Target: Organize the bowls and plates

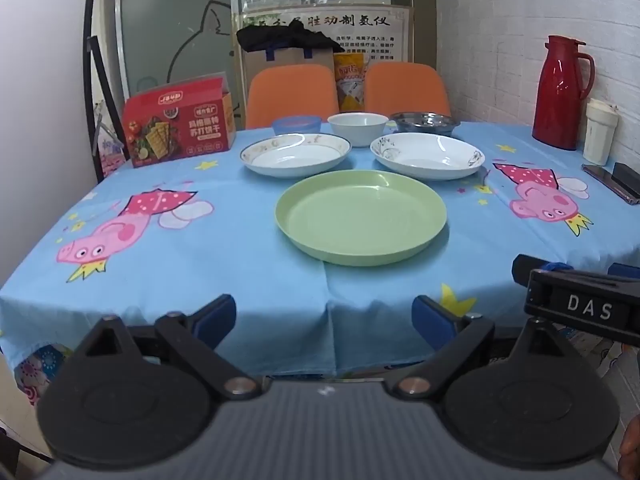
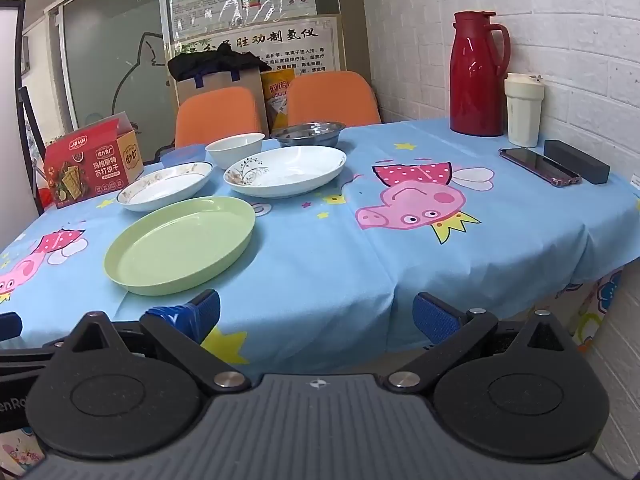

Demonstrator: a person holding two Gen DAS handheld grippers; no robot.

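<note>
A green plate (image 1: 360, 218) (image 2: 180, 244) lies nearest the front of the blue cartoon tablecloth (image 1: 200, 264). Behind it lie a white plate with a patterned rim (image 1: 295, 155) (image 2: 165, 186) on the left and a white floral plate (image 1: 427, 156) (image 2: 285, 171) on the right. Farther back stand a blue lidded bowl (image 1: 297, 124), a white bowl (image 1: 358, 128) (image 2: 235, 149) and a steel bowl (image 1: 425, 122) (image 2: 309, 133). My left gripper (image 1: 325, 320) and right gripper (image 2: 316, 318) are open and empty, off the table's front edge.
A red cracker box (image 1: 178, 128) stands at the back left. A red thermos (image 2: 478, 76), a cream cup (image 2: 523, 110), a phone (image 2: 540, 166) and a black case (image 2: 578, 160) sit at the right by the brick wall. Two orange chairs (image 1: 292, 94) stand behind.
</note>
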